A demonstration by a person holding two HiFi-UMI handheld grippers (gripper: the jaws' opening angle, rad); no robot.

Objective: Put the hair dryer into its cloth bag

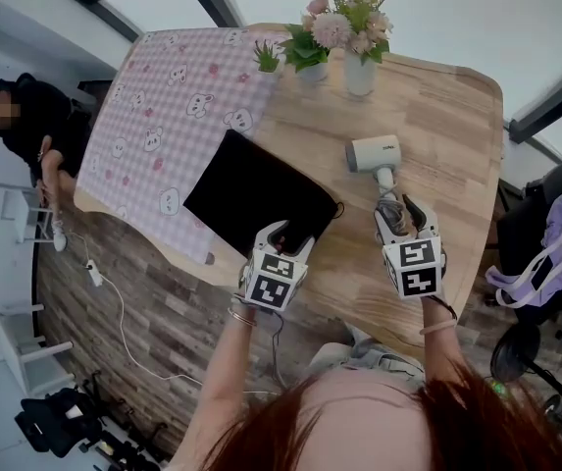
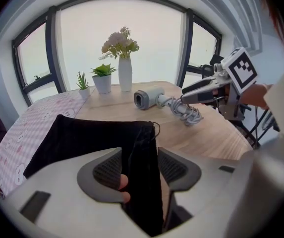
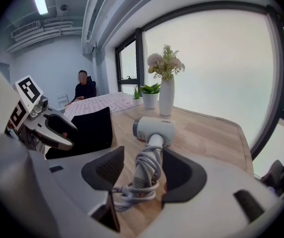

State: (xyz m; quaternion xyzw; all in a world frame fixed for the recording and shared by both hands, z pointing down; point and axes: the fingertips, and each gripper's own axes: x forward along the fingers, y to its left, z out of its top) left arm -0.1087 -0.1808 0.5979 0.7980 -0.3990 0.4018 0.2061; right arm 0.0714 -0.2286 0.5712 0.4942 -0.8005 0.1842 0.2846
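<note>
A white hair dryer (image 1: 372, 153) lies on the wooden table (image 1: 457, 135), its handle and coiled cord (image 3: 137, 187) pointing toward me. My right gripper (image 1: 401, 214) is low over that handle. In the right gripper view the handle and cord sit between the jaws of my right gripper (image 3: 142, 170), which stand apart without pressing. The black cloth bag (image 1: 261, 196) lies flat to the left. My left gripper (image 1: 288, 238) is at its near corner. In the left gripper view a fold of the bag (image 2: 82, 138) stands between the wide jaws of my left gripper (image 2: 141, 167).
A white vase of flowers (image 1: 359, 67), a potted plant (image 1: 310, 62) and a small succulent (image 1: 267, 59) stand at the table's far edge. A pink patterned cloth (image 1: 163, 116) covers the left part. A person (image 1: 35, 126) sits beyond the left end.
</note>
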